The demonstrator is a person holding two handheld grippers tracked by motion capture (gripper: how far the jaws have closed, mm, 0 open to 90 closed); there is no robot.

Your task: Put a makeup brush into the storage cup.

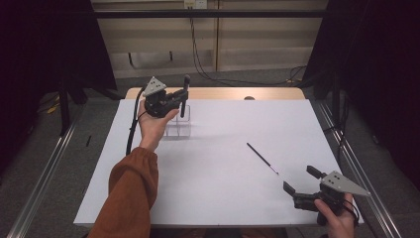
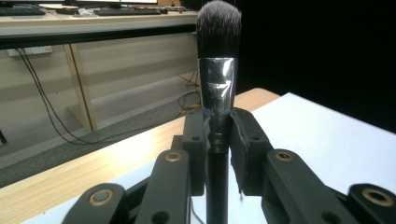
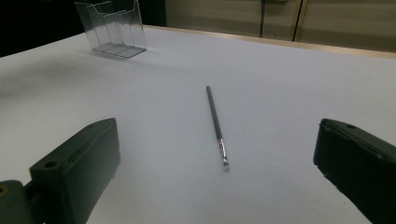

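Right gripper [image 1: 296, 180] sits at the near right corner of the white table [image 1: 223, 163], held low in the person's hand, jaws spread wide with nothing between them. Just beyond it a thin black brush [image 1: 262, 158] lies flat on the table, pale tip toward the gripper; in the right gripper view it rests between the two jaws but farther off, untouched. Farther back on the left, the left gripper [image 1: 182, 101] is clamped on the black handle of a makeup brush [image 2: 218, 84], held upright, bristles up. A clear plastic holder [image 1: 179, 127] stands on the table just beside and below this gripper.
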